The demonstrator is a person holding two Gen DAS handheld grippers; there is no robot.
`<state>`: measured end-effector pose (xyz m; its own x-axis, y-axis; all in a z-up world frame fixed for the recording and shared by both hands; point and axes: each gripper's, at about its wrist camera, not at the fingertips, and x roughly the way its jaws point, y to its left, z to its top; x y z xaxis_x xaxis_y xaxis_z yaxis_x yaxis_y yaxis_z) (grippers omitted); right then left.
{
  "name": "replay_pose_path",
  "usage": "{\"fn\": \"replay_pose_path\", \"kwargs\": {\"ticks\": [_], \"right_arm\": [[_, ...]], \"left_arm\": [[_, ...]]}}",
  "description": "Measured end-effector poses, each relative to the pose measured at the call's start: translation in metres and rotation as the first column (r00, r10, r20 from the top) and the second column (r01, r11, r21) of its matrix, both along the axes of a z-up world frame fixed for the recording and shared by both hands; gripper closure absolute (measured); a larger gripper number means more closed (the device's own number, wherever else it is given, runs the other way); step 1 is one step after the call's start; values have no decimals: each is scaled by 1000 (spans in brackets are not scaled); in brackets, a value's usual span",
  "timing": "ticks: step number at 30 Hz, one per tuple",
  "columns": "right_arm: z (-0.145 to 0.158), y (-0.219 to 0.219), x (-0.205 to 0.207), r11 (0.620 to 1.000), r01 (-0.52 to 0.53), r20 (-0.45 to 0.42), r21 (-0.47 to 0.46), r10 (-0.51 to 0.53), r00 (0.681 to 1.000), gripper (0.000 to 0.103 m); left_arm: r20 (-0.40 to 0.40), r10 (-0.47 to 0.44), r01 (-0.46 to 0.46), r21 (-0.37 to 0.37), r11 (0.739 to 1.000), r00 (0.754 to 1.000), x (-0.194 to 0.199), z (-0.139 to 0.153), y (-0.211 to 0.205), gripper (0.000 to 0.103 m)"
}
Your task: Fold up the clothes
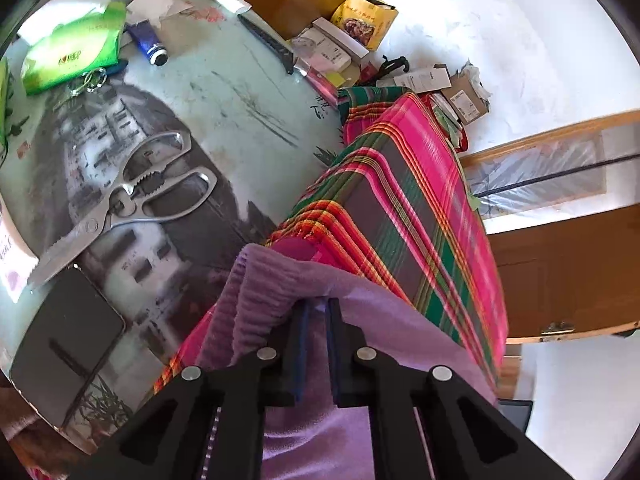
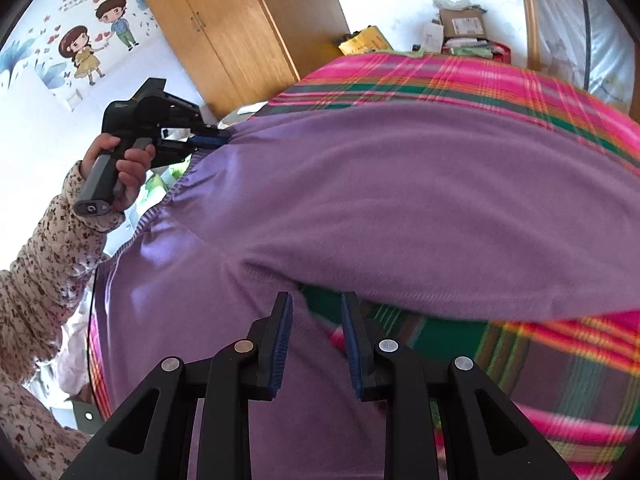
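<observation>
Purple knit sweater (image 2: 400, 184) lies spread over a plaid blanket w/ pink, green and orange stripes (image 1: 420, 200), which covers a raised surface at approx 3 o'clock of the printed tabletop (image 1: 224, 92).

We note the left gripper (image 1: 318, 306) w/ its jaws drawn close and pinching the sweater's ribbed hem (image 1: 256, 292); only a narrow gap shows between the blue pads (image 1: 331, 344), fabric bunched at the tips. From the right wrist cam, same gripper sits at approx 10 o'clock, tips on the hem corner, held by a hand (image 2: 120, 168) in a floral-print sleeve (image 2: 44, 272).

Right gripper (image 2: 316, 300): jaws spread partway, tips over a fold edge of the sweater w/ plaid showing in the gap. We cannot tell whether the pads touch fabric.

On the tabletop: steel kitchen shears (image 1: 136, 196) at approx 9 o'clock of the left gripper, black phone (image 1: 64, 344) lying flat just below them, green tissue pack (image 1: 76, 52) and blue tube (image 1: 150, 42) at approx 11 o'clock. Yellow snack bag (image 1: 364, 20) and cardboard boxes (image 1: 464, 98) sit beyond the blanket's far end, approx 12 o'clock. Wooden wardrobe (image 2: 224, 28) behind.
</observation>
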<state>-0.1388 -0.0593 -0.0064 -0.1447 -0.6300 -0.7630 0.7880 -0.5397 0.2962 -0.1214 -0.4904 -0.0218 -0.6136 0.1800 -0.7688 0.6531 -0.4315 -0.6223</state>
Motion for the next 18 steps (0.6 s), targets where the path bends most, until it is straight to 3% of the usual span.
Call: {"fn": "replay_pose_path", "kwargs": {"ticks": [3, 6, 9, 12, 16, 18], "right_arm": [[15, -2, -7, 999, -36, -58, -15, 35, 998, 77], [34, -8, -14, 996, -84, -169, -10, 81, 982, 77], [46, -24, -21, 991, -131, -303, 28, 133, 944, 77], [52, -47, -33, 989, -136, -369, 55, 147, 918, 77], [55, -81, -58, 989, -150, -286, -6, 142, 948, 77], [53, -98, -63, 985, -170, -295, 23, 169, 940, 77]], "left_arm": [[-10, -14, 13, -90, 996, 1000, 5, 17, 6, 86], [-9, -66, 62, -219, 974, 998, 4, 37, 15, 76], [46, -137, 144, -358, 922, 990, -5, 53, 26, 76], [113, -224, 251, -426, 869, 968, -17, 61, 35, 76], [181, -290, 342, -483, 806, 940, -28, 62, 47, 76], [236, -326, 402, -494, 771, 915, -37, 55, 51, 76]]}}
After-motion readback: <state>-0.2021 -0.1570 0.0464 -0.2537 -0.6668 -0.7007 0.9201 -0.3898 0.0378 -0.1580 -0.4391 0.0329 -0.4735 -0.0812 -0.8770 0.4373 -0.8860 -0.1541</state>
